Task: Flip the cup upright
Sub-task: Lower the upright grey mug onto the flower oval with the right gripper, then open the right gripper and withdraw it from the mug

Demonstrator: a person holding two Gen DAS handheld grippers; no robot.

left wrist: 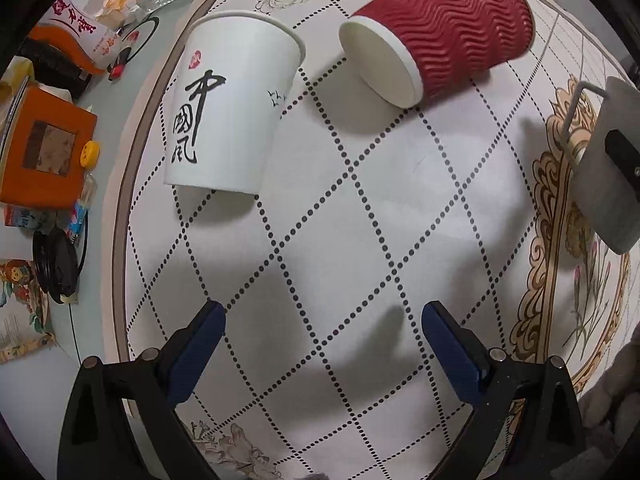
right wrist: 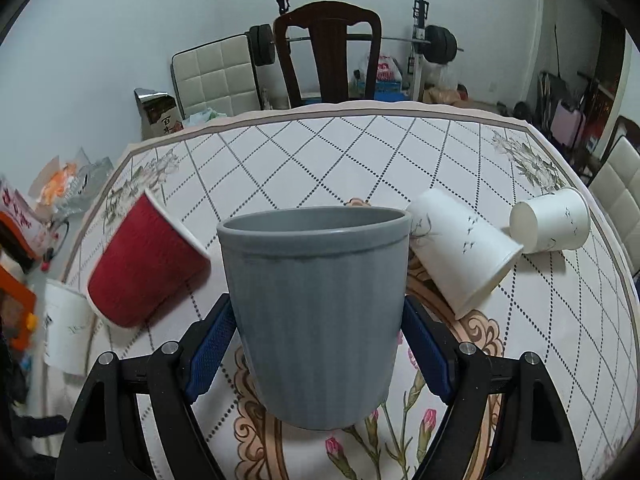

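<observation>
A grey ribbed cup (right wrist: 316, 316) stands upright between the blue pads of my right gripper (right wrist: 316, 344), mouth up, just above the tablecloth; the pads press its sides. The same cup shows at the right edge of the left wrist view (left wrist: 608, 164). My left gripper (left wrist: 323, 320) is open and empty above the tablecloth. A red ribbed paper cup (left wrist: 444, 32) lies on its side ahead of it, also seen in the right wrist view (right wrist: 144, 260). A white paper cup with black calligraphy (left wrist: 232, 108) lies on its side to the left.
Two more white paper cups (right wrist: 460, 252) (right wrist: 552, 220) lie on their sides at the right of the round table (right wrist: 400, 152). Orange boxes (left wrist: 44, 152) and clutter sit at the left. A dark wooden chair (right wrist: 328, 52) stands behind the table.
</observation>
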